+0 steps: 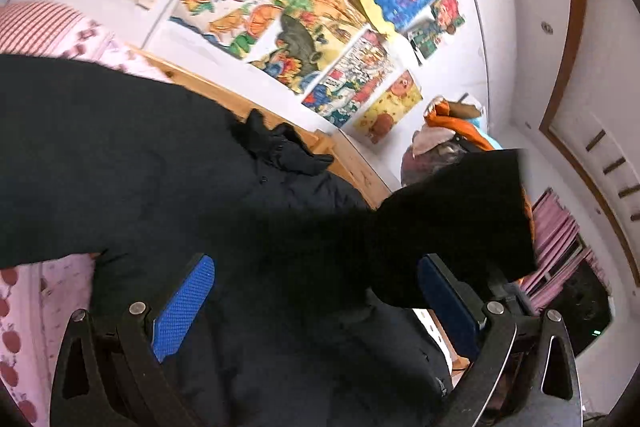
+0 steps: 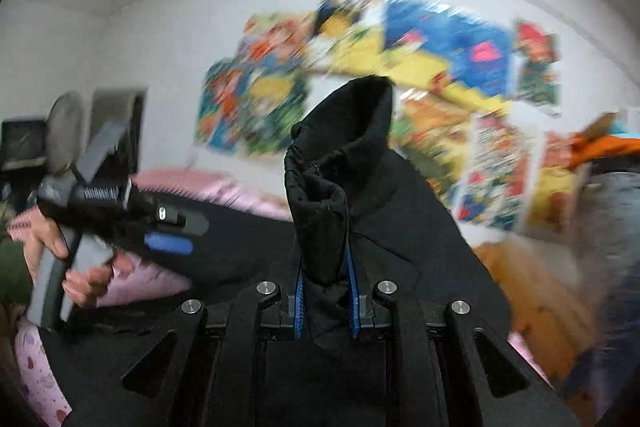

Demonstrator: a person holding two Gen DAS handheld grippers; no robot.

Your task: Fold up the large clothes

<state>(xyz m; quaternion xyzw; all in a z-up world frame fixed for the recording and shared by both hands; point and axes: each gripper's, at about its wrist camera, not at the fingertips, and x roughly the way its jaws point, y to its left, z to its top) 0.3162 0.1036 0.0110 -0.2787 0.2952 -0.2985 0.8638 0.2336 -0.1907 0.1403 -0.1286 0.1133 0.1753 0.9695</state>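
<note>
The black coat (image 1: 160, 163) lies spread over the pink bed sheet (image 1: 60, 283), with its body stretching from the wooden bed frame (image 1: 352, 155) toward the left gripper (image 1: 316, 291). This gripper hangs just above the cloth with its jaws wide apart, holding nothing. The right gripper (image 2: 325, 291) is clenched on the sleeve cuff (image 2: 340, 163), lifted above the coat's body with the sleeve's long axis pointing upward; so I judge the right one must carry the sleeve across the body.

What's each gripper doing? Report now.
Left gripper: open, over the black jacket, gripping nothing.
Right gripper: shut on the jacket's sleeve cuff.
</note>
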